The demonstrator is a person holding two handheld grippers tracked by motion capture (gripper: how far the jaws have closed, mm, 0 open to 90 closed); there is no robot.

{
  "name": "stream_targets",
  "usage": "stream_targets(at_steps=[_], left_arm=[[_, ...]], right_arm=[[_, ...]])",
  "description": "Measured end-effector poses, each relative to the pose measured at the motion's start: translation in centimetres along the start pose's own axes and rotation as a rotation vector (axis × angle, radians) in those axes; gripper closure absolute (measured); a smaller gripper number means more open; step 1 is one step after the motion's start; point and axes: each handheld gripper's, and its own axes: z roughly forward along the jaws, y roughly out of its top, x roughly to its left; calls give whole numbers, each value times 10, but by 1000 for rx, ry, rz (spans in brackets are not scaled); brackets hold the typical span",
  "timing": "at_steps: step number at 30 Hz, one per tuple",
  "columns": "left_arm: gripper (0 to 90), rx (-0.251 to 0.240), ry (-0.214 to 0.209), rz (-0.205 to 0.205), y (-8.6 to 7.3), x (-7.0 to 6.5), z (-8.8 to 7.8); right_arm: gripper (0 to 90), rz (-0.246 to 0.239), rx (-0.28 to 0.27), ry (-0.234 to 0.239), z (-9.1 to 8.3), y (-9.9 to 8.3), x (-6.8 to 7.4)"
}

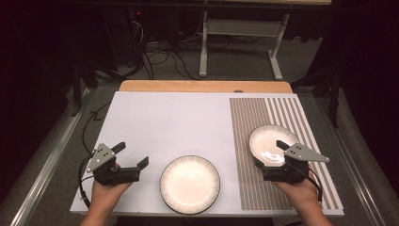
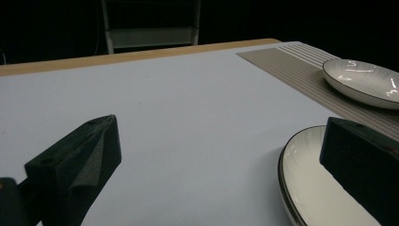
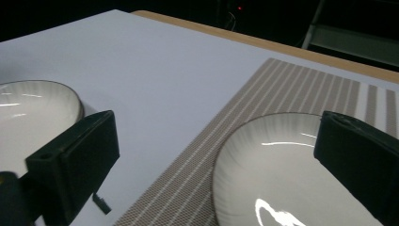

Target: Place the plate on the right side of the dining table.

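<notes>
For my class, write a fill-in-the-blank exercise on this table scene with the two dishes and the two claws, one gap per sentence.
1. The bowl rests on the striped ____.
2. The flat plate lies on the plain ____ sheet of the table.
3. The left claw and the right claw both stand ____, with nothing gripped.
4. The dish nearer the right claw is the ____.

Missing words: placemat; white; open; bowl

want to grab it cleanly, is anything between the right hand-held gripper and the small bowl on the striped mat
Nothing visible. The right hand-held gripper stands open just at the near edge of the small white ribbed bowl on the beige striped placemat, with only bare mat between.
</notes>
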Motion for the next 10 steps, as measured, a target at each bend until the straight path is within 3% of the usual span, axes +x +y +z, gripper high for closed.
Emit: stream_targets(at_steps=[5, 10], left_arm=[[0, -30, -2, 20, 4, -7, -2], [0, -29, 8, 34, 3, -7, -5]], right_arm=[[6, -23, -40, 38, -7, 4, 16], [5, -39, -54, 31, -10, 6, 20]])
